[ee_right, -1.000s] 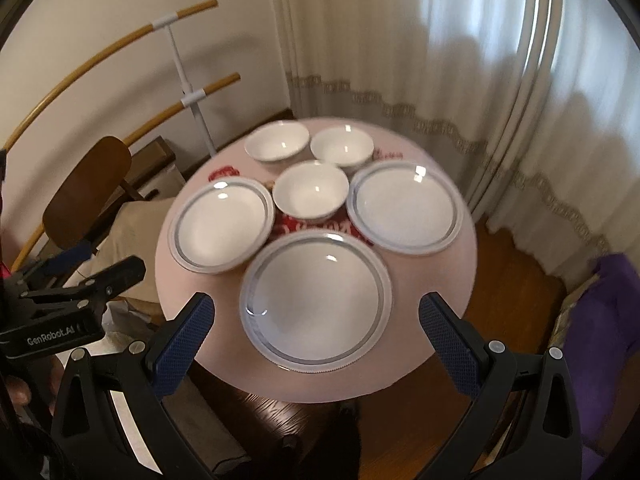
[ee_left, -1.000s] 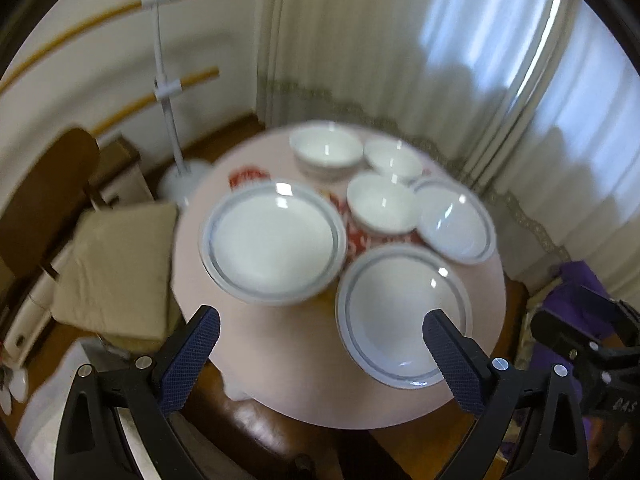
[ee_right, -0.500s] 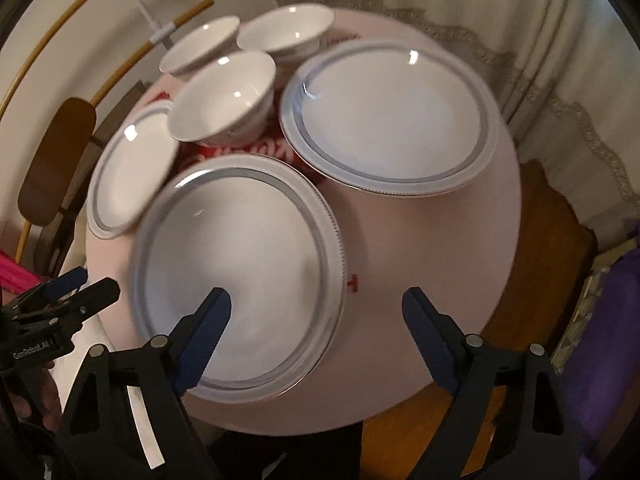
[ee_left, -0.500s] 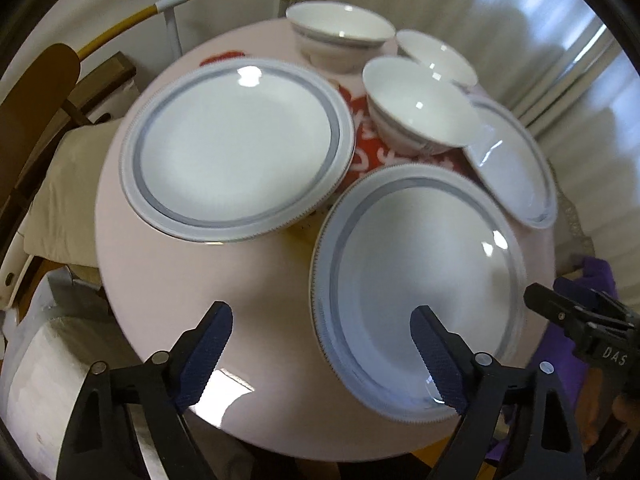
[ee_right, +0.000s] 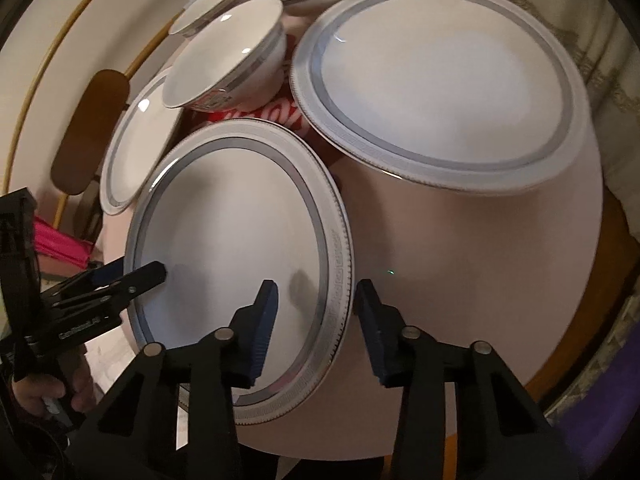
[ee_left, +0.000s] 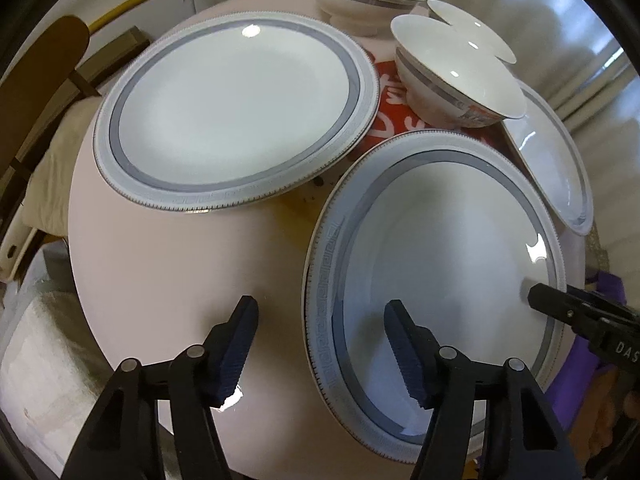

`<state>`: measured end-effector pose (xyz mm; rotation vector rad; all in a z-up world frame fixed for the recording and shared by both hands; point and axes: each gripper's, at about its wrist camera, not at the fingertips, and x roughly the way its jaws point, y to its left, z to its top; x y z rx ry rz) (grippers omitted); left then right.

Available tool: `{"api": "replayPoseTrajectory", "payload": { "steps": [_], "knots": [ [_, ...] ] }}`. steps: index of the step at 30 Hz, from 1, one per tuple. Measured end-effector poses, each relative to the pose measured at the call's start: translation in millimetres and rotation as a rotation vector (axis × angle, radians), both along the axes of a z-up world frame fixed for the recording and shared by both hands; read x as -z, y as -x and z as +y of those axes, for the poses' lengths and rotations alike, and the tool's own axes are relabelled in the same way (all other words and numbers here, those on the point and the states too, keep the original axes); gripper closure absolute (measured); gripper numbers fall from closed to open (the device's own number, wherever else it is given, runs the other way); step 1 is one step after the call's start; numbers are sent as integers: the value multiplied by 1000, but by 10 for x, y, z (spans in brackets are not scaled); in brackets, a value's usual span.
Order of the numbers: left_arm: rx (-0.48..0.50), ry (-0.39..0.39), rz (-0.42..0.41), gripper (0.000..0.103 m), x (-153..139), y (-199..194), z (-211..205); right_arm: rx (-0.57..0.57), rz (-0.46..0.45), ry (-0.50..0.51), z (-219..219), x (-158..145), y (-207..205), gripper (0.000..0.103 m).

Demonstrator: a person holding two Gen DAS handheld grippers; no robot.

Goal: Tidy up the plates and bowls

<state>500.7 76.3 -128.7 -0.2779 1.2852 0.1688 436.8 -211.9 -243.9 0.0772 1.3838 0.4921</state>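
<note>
The far small white bowl sits half-hidden; the grey-banded white plate has its rim between both claws, the left gripper and the right gripper, whose jaws have been closing but stand apart, not yet pinching.

White letters "DAS" stand on the black body of the right gripper, at the near plate's right edge. The red mat beyond that plate bears white lettering, too hidden to read. The left gripper's white label is blurred.
</note>
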Motion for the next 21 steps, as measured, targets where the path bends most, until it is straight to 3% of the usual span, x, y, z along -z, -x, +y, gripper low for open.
{"api": "replayPoseTrajectory", "payload": {
  "steps": [4, 7, 13, 18, 21],
  "knots": [
    [6, -13, -22, 46, 48, 30, -70, -8, 8, -24, -85, 18, -37, 77],
    [13, 4, -32, 56, 44, 68, -87, -4, 15, -47, -124, 55, -52, 84],
    [11, 13, -47, 60, 134, 105, -115, -14, 23, -74, -210, 63, -113, 85],
    [-25, 41, -50, 76, 176, 225, 14, -20, 31, -83, -253, 53, -136, 86],
    [-14, 26, -45, 79, 152, 301, 48, -24, 35, -77, -238, 47, -135, 86]
  ]
}}
